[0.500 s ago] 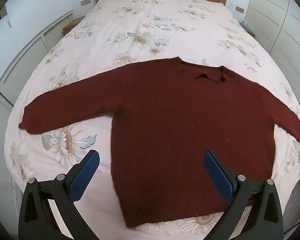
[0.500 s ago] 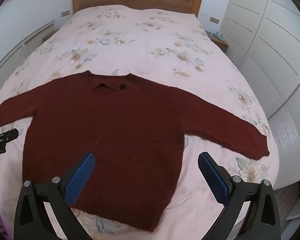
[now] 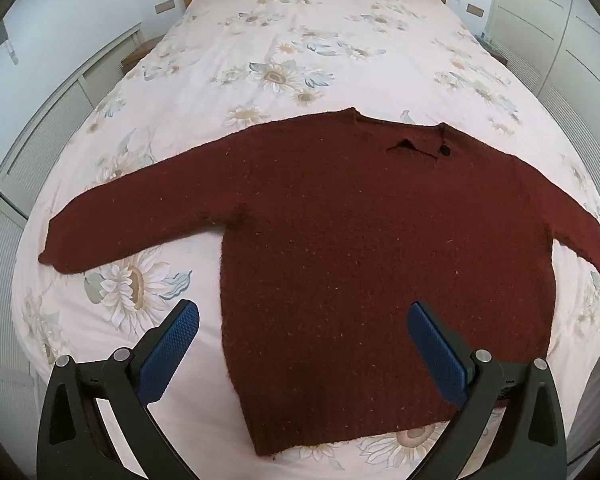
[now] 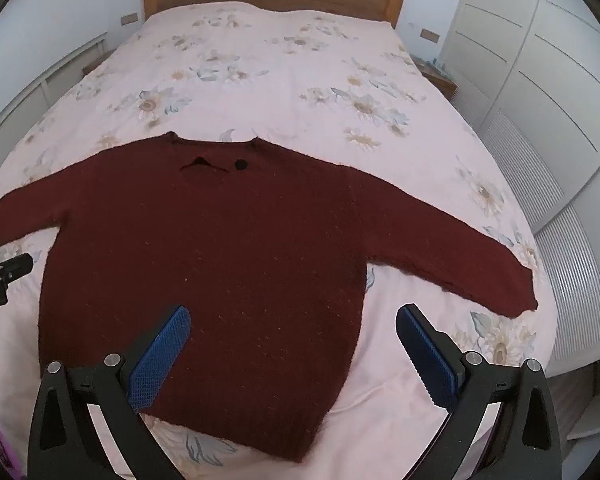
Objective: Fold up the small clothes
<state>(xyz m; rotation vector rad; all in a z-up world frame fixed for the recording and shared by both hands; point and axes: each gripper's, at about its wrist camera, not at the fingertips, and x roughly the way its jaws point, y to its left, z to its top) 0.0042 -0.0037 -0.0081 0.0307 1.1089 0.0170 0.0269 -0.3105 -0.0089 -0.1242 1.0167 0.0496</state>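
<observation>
On the flowery bed [image 3: 340, 40], near its foot edge | fuzzy dark-red knit sweater [image 3: 360, 240] is lying flat, sleeves out | left gripper [image 3: 302, 354] and right gripper [image 4: 292, 354] are hovering spread wide, pinching nothing

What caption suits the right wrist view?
Open right claw hovers over a maroon sweater spread flat on a floral bedspread.
</observation>
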